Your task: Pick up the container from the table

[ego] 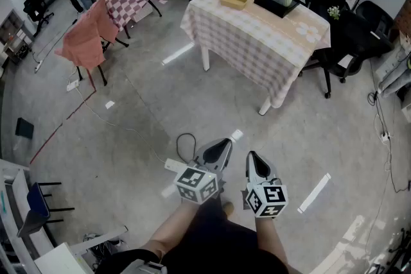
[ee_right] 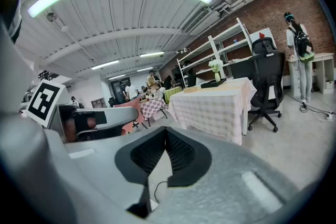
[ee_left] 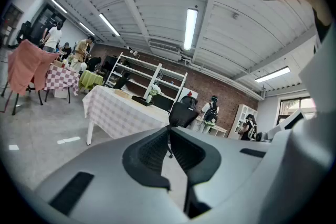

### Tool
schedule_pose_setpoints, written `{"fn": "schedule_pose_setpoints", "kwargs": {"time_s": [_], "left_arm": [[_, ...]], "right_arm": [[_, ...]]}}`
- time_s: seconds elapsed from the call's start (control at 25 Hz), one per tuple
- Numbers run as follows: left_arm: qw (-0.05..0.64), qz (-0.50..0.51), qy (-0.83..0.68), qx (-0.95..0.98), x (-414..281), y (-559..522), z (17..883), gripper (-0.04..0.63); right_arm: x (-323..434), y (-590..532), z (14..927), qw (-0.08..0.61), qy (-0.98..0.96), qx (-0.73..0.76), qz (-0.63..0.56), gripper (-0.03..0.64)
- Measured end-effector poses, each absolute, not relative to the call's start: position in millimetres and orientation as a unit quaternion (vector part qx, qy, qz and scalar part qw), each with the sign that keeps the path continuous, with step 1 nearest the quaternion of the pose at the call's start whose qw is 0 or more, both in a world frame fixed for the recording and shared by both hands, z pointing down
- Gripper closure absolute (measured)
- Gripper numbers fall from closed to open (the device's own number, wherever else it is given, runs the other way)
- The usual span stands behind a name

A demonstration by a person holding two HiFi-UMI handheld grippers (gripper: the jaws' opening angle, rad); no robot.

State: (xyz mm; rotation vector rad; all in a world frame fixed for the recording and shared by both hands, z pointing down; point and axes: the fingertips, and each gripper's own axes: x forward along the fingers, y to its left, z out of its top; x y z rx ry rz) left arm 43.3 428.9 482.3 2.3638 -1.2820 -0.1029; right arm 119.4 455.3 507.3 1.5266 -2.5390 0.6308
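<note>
The person's two forearms reach out side by side, low over the floor, with the left gripper (ego: 220, 145) and the right gripper (ego: 252, 157) tipped slightly down toward the far worktop (ego: 257, 42). There are two grippers and one tan container (ego: 234, 0), which sits at the worktop's far left end, well apart from them. Both pairs of jaws are pressed together and hold nothing.

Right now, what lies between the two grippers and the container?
In the head view: open floor, a small white scrap just ahead of the left gripper, then the table's edge.
</note>
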Motion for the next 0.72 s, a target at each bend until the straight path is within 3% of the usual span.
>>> {"fn": "schedule_pose_setpoints", "kwargs": {"time_s": [0.36,0.72], "left_arm": [[0.219,-0.042,-0.478,0.85,51.5,511.4,483.5,0.571],[0.217,-0.041,-0.47,0.855,64.1,506.2,483.1,0.571]], "right_arm": [[137.0,524.0,500.1,0.012,-0.849,0.49,0.198,0.612],[145.8,522.7,500.1,0.013,-0.846,0.496,0.194,0.612]]}}
